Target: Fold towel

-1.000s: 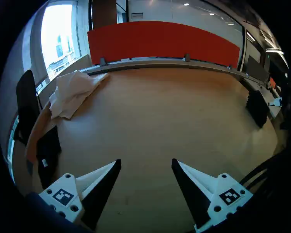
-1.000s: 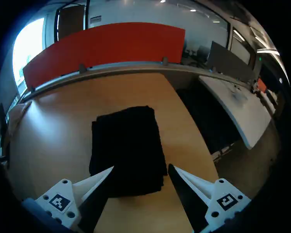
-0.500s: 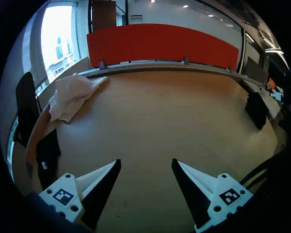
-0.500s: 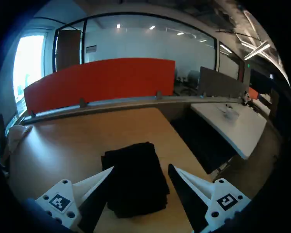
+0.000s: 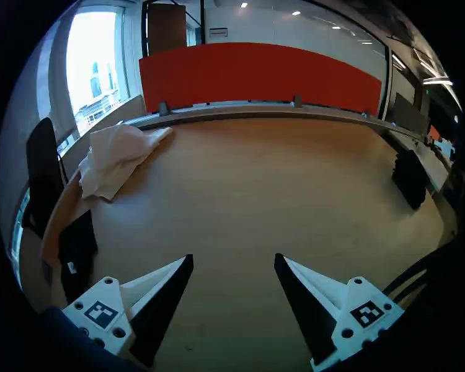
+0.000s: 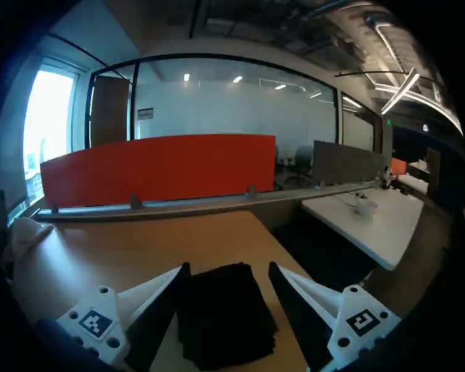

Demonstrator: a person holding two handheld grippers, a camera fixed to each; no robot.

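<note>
1. Hovering over the bare desk (image 5: 263, 186), the left gripper (image 5: 232, 273) holds its fingers apart and empty; a crumpled white towel (image 5: 118, 158) lies far ahead, near the red divider's (image 5: 257, 71) left end.
2. Fingers of the right gripper (image 6: 228, 279) stand apart, framing a folded black towel (image 6: 223, 316) on the desk, well short of the divider.

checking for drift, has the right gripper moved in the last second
Yes. The right gripper has tipped upward: the red divider and the black towel both sit lower in its view.

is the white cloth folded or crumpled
Crumpled: the white cloth lies in a loose, rumpled heap on the wooden table.
</note>
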